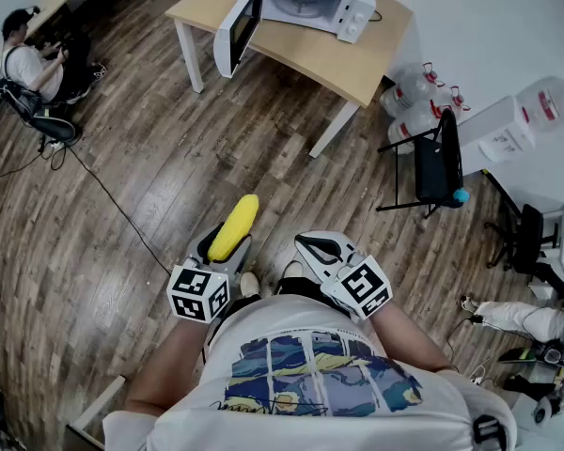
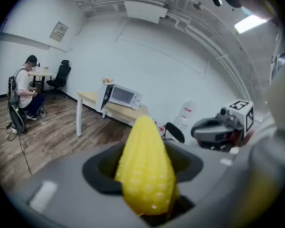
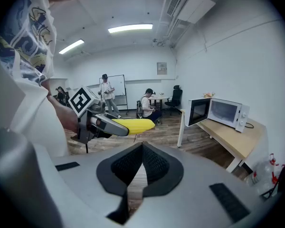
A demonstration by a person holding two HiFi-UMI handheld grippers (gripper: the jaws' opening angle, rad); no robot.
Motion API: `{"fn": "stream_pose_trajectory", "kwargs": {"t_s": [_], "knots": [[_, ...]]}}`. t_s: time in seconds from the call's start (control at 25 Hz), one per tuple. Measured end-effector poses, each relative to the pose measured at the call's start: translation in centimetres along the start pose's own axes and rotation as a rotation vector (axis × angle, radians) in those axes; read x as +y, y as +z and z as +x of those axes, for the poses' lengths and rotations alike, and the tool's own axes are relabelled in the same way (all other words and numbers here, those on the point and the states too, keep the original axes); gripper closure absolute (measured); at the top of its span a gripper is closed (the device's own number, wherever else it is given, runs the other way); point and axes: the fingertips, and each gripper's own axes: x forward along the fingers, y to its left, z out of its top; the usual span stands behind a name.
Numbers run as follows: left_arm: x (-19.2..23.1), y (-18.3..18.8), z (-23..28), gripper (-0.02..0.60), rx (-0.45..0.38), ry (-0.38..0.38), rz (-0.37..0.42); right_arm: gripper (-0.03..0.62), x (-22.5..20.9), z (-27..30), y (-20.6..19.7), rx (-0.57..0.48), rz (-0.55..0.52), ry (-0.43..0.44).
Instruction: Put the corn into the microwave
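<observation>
Your left tongs (image 1: 222,254) are clamped on the corn (image 1: 235,225), which sticks out ahead of them, tip forward. Your right tongs (image 3: 141,148) are closed with nothing in them. The microwave (image 1: 310,3) sits on the counter (image 1: 334,62), well apart from you across the wood floor (image 1: 160,158), and its door (image 1: 237,26) stands open. The pickup looks done; carrying the corn over and setting it inside are left.

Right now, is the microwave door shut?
No, the door of the microwave stands swung wide open on the wooden table.
</observation>
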Motion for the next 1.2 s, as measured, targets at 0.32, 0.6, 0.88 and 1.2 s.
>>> {"fn": "stream_pose_trajectory", "kwargs": {"t_s": [0.32,0.6,0.88,1.2], "knots": [[0.2,-0.1,-1.3,0.324,-0.011,0.010,-0.007,0.586,1.4,-0.7,0.1,-0.006,-0.011,-0.028],[0.4,0.3,0.0,0.325,-0.014,0.035,-0.019,0.585,-0.4,-2.1,-0.5,-0.018,0.083,-0.064],[0.1,2.9,4.8,0.325,-0.006,0.047,0.006,0.525,-6.6,-1.6,-0.4,-0.048,0.079,-0.073],[1.0,8.0,12.5,0.325,0.005,0.099,0.024,0.557,-15.8,0.3,1.5,-0.101,0.047,-0.030]]}}
